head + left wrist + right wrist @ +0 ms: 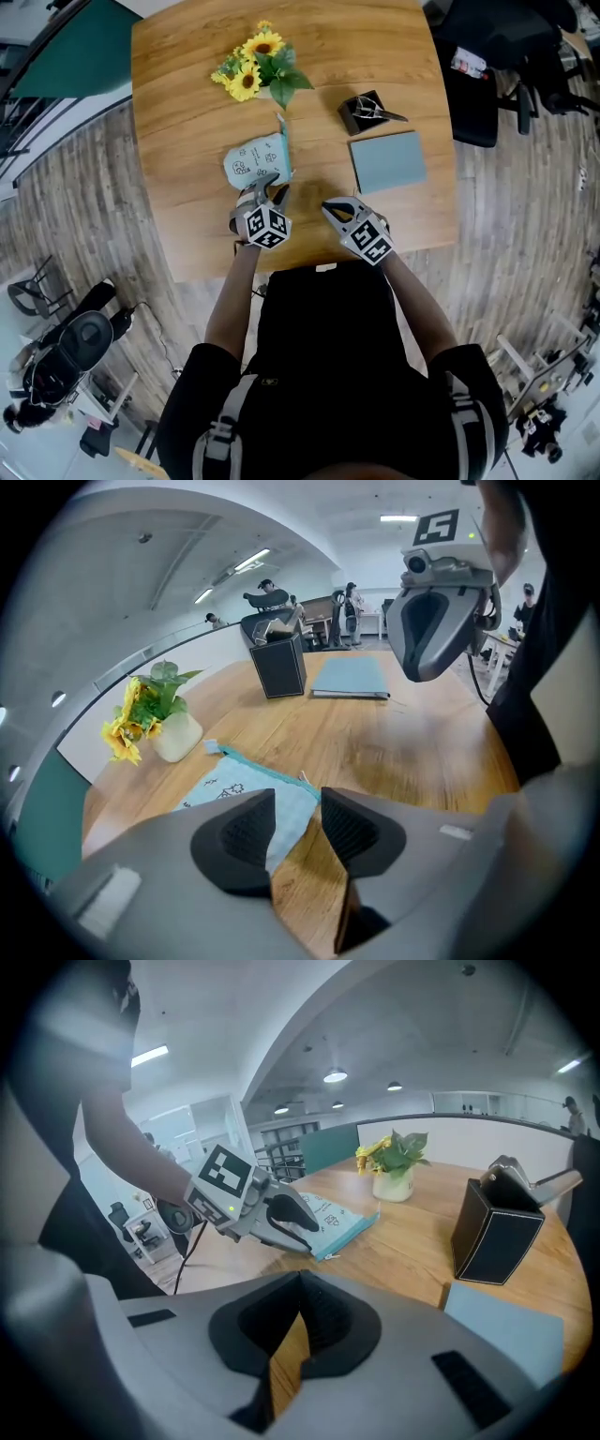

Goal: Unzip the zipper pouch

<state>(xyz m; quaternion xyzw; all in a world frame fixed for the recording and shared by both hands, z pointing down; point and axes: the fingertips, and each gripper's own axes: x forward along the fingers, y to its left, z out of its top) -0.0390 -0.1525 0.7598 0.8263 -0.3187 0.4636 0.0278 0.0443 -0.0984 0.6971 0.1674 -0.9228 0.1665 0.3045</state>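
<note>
Head view: the zipper pouch (258, 159) lies flat on the worktop (187, 84), just before my left claw (272, 190). Left gripper view: I see its jaws spread, the pouch corner between them. Right gripper view: my right claw (296, 1324) is pressed together, empty.

A wooden table (187, 84) with rounded corners stands on a plank floor (84, 178), and four things lie on it. At the far edge is a small white vase (178, 738) of sunflowers (253, 64); nearer, left of the middle, lies a flat light-blue zipper pouch (255, 157) with small drawings and a teal zipper edge. To the right a black box-shaped holder (361, 112) stands upright with a metal tool sticking out of it – too small to name – and just beside it, on the near side, a blue-grey notebook (387, 161) lies flat and closed.
</note>
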